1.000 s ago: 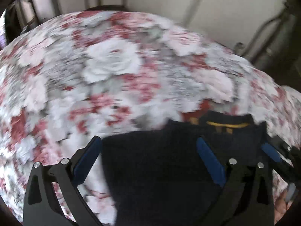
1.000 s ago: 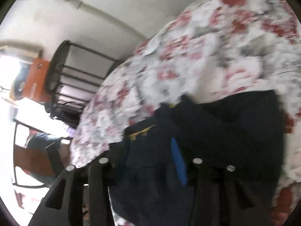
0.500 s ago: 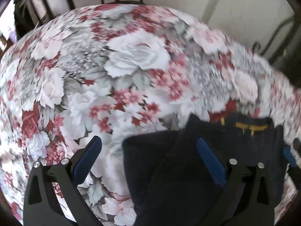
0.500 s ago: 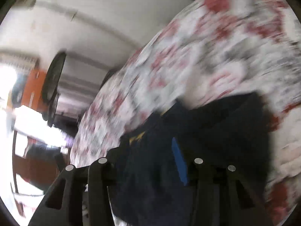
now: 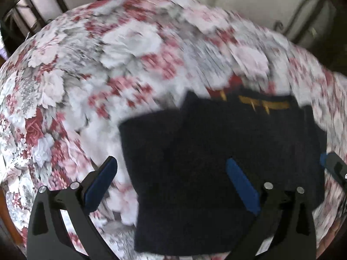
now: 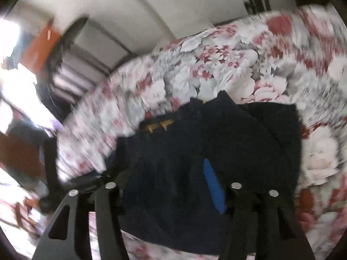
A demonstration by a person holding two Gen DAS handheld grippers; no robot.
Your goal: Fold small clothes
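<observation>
Left wrist view: my left gripper (image 5: pixel 171 175) hangs spread and empty above the dark navy garment (image 5: pixel 216 162), whose left edge runs between the fingers. It lies flat on the floral cloth (image 5: pixel 97 75), collar at twelve o'clock, long axis twelve to six, with bare cloth from nine round to twelve. My right gripper (image 6: pixel 167 179) is opening over the garment (image 6: pixel 206 147), pinching nothing, beside the cloth's (image 6: pixel 227 65) edge at nine o'clock.

Below my hand-held gripper spreads a rose-print cloth (image 5: pixel 134 49) — beyond it, dark metal railing (image 5: pixel 39 8) — and a pale wall (image 6: pixel 164 6).
</observation>
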